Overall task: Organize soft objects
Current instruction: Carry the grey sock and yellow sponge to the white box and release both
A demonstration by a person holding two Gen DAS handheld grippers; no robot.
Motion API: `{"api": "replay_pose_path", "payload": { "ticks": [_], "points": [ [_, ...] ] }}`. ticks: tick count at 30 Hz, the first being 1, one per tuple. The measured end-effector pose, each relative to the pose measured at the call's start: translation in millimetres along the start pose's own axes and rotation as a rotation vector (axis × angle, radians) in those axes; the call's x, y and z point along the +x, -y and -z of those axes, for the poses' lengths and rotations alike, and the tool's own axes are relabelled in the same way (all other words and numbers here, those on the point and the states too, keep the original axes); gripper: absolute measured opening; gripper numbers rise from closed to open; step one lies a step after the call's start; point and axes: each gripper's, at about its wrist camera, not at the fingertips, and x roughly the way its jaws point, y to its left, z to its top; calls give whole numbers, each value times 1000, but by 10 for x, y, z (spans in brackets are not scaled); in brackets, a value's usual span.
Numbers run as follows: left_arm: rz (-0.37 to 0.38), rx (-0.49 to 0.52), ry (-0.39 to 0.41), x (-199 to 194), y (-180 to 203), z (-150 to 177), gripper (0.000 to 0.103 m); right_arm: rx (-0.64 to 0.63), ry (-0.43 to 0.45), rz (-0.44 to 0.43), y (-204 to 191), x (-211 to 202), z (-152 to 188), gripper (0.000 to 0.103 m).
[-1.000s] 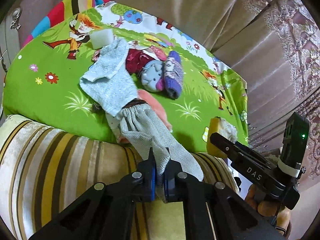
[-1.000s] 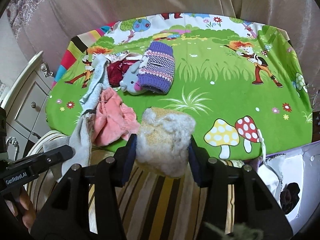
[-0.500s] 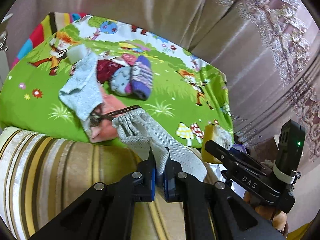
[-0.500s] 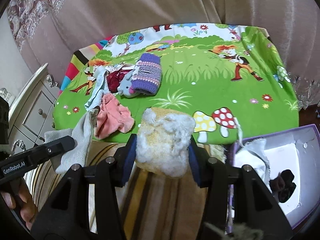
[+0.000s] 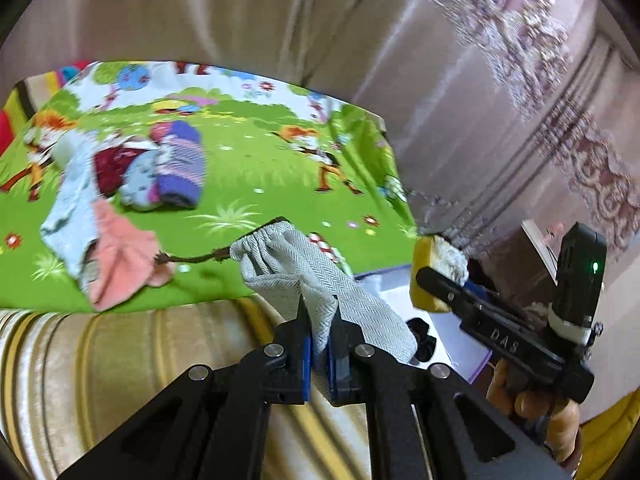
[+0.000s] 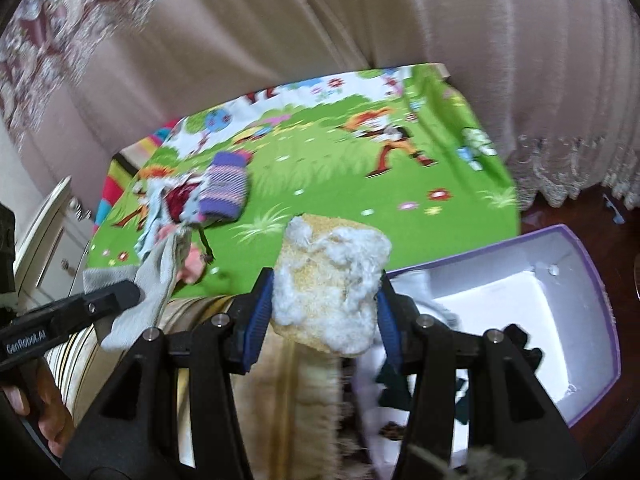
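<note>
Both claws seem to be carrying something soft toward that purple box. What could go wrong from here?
The grey drawstring pouch is pinched only at one fold by the left gripper, and its dark cord trails toward the pink cloth; it might snag and drag that along. The fluffy yellow sponge in the right gripper bulges well past the pads, so it could slip before reaching the purple box.

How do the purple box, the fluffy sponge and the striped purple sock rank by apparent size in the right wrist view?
1. purple box
2. fluffy sponge, though nearness to the camera enlarges it
3. striped purple sock
</note>
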Motion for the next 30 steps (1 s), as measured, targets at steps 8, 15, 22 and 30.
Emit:
{"api": "replay_pose_path", "payload": {
  "ticks": [8,15,22,30],
  "points": [
    [57,127,-22,269,532,-83,6,79,46,84,529,-198,-59,52],
    [103,226,-20,526,978,-235,6,135,75,154,926,-324,-81,52],
    [154,313,-35,835,1414,-330,6,174,89,208,1219,-385,-83,53],
    [223,367,-97,1232,1781,-357,8,207,121,261,1524,-491,-169,53]
  ]
}}
